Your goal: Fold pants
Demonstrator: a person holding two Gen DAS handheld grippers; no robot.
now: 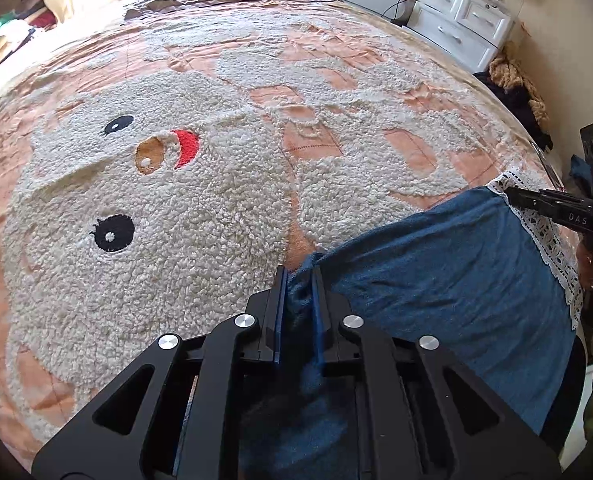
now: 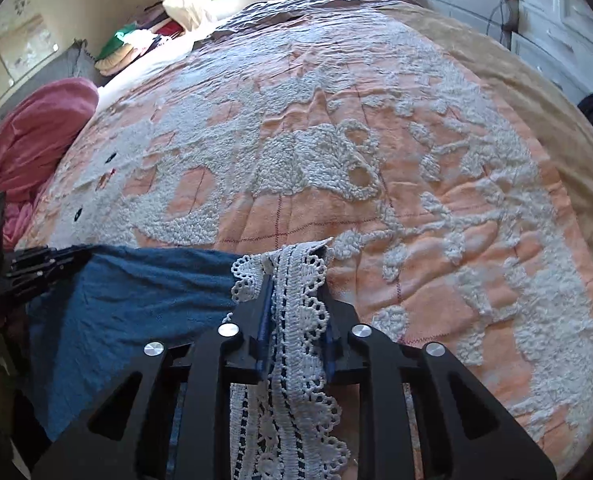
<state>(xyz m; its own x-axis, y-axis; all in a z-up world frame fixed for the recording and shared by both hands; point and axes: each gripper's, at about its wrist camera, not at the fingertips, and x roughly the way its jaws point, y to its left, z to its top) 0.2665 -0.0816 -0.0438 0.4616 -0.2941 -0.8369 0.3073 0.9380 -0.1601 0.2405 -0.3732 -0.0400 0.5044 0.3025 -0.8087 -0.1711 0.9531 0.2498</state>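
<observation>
While the blue pants [image 1: 436, 280] hang stretched above the bedspread [image 1: 176, 200], the left gripper [image 1: 300, 280] pinches their plain corner and the right gripper [image 2: 296, 292] pinches the white lace hem [image 2: 296, 320]

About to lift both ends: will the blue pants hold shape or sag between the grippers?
Likely sag: the pants already bunch into folds at the left gripper. The lace hem in the right gripper looks openwork, so it may snag or stretch. Probably light.
</observation>
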